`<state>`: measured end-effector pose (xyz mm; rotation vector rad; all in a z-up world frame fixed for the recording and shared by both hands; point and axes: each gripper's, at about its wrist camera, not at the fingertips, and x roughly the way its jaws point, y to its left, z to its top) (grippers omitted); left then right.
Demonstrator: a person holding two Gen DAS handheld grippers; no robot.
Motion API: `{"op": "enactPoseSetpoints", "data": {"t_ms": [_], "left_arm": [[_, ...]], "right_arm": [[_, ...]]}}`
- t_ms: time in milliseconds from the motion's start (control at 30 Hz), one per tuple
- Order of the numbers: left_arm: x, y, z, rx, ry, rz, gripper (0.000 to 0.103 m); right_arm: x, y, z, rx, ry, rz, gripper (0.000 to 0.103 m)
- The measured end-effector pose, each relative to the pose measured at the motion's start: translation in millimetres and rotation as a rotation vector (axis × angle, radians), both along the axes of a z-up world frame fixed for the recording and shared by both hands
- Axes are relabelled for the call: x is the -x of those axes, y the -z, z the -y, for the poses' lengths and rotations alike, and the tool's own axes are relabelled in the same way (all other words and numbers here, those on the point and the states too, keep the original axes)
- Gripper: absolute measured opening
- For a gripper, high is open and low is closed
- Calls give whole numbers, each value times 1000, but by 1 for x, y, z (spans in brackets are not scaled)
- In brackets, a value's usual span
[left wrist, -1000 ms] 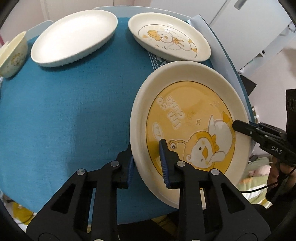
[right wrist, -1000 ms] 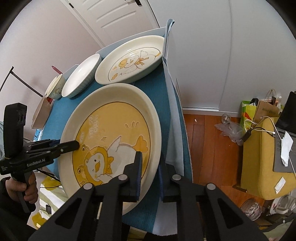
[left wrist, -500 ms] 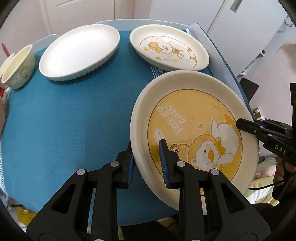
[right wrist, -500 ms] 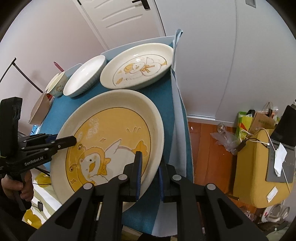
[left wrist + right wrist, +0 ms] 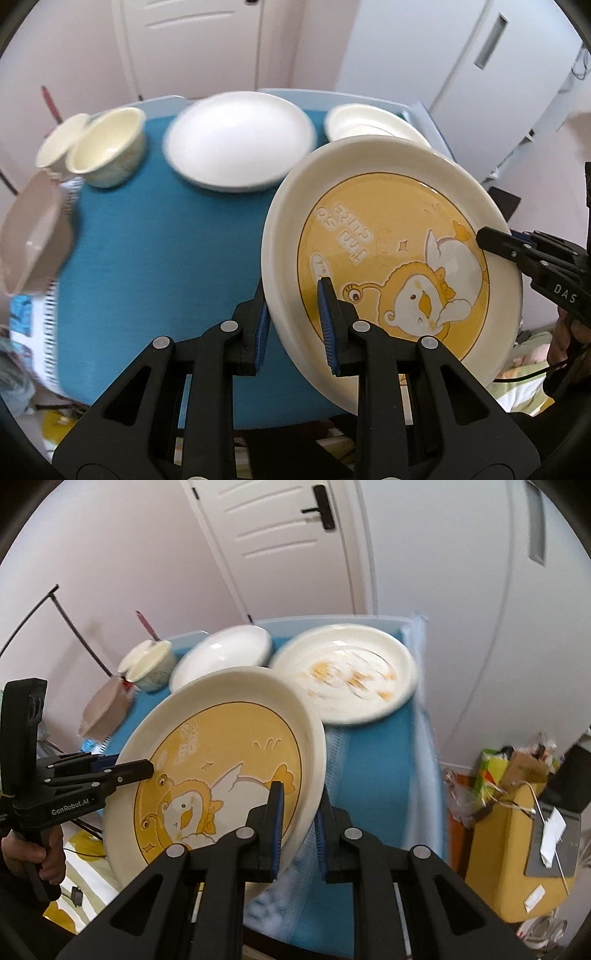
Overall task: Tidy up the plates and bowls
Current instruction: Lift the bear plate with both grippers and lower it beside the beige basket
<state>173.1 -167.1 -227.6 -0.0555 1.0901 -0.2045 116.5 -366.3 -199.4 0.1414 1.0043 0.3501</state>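
Note:
A large cream plate with a yellow duck picture (image 5: 388,258) (image 5: 221,760) hangs tilted above the blue table. My left gripper (image 5: 295,314) is shut on its left rim and shows in the right wrist view (image 5: 147,768) too. On the opposite rim my right gripper (image 5: 299,819) is shut, seen from the left wrist as black jaws (image 5: 484,236). Behind it on the table lie a plain white plate (image 5: 240,140) (image 5: 221,653) and a smaller duck plate (image 5: 347,672), which the held plate partly hides in the left wrist view (image 5: 362,122).
A cream bowl (image 5: 107,151) (image 5: 151,664) stands at the table's far left with a second one behind it. A pinkish container (image 5: 33,236) sits at the left edge. A yellow bag (image 5: 517,845) and clutter lie on the floor to the right. A white door (image 5: 284,542) is behind.
Both grippers have lifted the big duck plate up off the table and tilted it. The view has swung up, so the bowls, the door and the wall now show.

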Motion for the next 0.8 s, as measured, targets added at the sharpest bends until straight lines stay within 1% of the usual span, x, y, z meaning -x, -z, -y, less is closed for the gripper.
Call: {"op": "enactPoseSetpoints", "data": {"t_ms": [100,233,333,500,667,800], "left_arm": [[4,-11,-32,-22,-25,8,22],[11,-16,-82,-45,-68,3,22],[13,-9,-120,-65,-97,-22,22],[13,14,-171,-90,-105,-61,22],[12,39,-205,-91,-96,-82,22],[6,52,-219,-104,-63,-74,22]], "right_arm": [[-8,-7,-31,-8,-28,13,14],[-18,-5,-75,-30,-67,0,14],[-23,2,-111,-40,-97,-14,14],[-34,31,-165,-51,-120,-67,14],[-38,54,-207,-40,-113,-85,14],[-40,70,-224,-30,-97,-88,14]]}}
